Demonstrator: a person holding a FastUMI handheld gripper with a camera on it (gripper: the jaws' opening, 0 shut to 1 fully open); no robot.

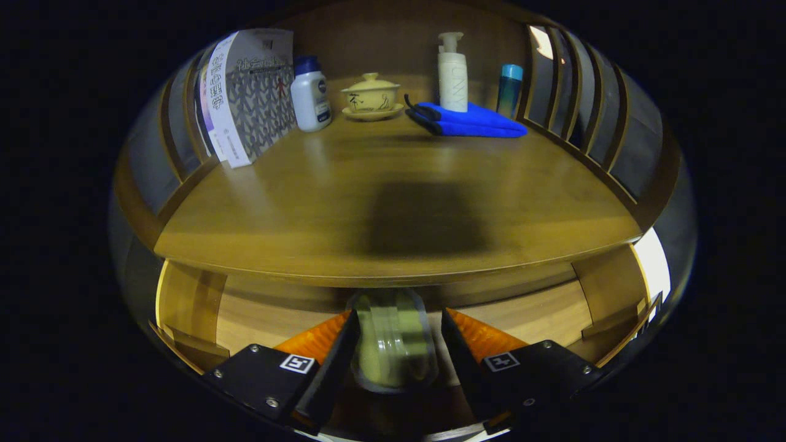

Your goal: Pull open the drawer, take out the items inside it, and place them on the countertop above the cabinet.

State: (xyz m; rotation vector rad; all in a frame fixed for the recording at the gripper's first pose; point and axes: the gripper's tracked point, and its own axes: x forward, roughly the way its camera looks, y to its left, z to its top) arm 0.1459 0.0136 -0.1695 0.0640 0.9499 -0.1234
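A: How far is the task judged to be?
B: The drawer below the countertop is seen pulled open. One clear container is gripped between the fingers of the gripper, just over the drawer, not yet placed on top.
A: And what is counted on the countertop?
B: One book, one blue cloth, three bottles, one lidded cup

Standing at the back: a book, white bottle, lidded teacup on saucer, pump bottle upon folded blue cloth, teal bottle just beside.
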